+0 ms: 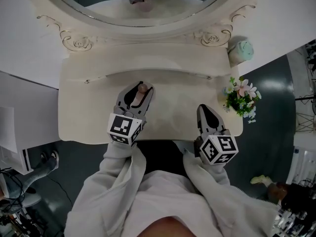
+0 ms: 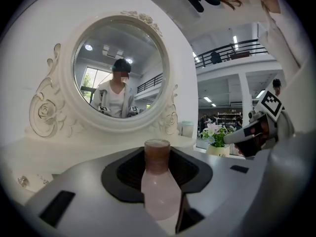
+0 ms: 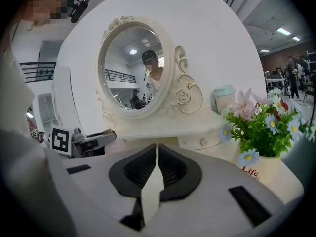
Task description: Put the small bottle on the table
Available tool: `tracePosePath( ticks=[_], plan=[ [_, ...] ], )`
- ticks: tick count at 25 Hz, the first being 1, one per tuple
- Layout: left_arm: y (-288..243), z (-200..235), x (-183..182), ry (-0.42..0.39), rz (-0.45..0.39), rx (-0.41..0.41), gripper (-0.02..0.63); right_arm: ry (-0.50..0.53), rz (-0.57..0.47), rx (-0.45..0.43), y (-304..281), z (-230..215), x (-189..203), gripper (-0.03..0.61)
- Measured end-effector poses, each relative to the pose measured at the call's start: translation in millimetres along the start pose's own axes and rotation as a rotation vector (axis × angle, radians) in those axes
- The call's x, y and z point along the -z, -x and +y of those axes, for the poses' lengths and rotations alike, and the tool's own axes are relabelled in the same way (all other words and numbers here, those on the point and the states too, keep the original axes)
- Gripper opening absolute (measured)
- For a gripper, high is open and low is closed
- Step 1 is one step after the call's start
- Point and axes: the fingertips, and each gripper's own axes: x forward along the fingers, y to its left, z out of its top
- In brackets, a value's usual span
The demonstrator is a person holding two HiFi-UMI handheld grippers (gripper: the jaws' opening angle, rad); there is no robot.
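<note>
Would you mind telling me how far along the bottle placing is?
Done: the small bottle is gripped in the left tool. In hand: it is held over the table; contact unclear. Left: set it down and release. The right tool is shut, empty.

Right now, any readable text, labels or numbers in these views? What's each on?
"Life": printed on the flower pot.
No label visible on the small bottle.
The marker cubes carry black-and-white square patterns only, no words or numbers.
</note>
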Motion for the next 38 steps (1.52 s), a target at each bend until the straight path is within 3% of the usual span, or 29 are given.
tracePosePath(
  ticks=[9,24,38],
  plan=[
    [-49.1,-20.8,31.8,-0.034,0.046,0.072,0.156,-0.007,0.073,0.018,-1.3,-7.2,25.0,0.041],
    [-100.4,-27.7,53.9,-0.067,0.053,0.038,0.156,-0.039,0.13,0.035,-17.9,-23.2,47.0,0.041],
    [-112.0,-27.9,51.8,-0.057,0.01,-0.073,0.158,-0.054,0.139,0.039,-18.3,-27.0,54.4,0.041]
  ],
)
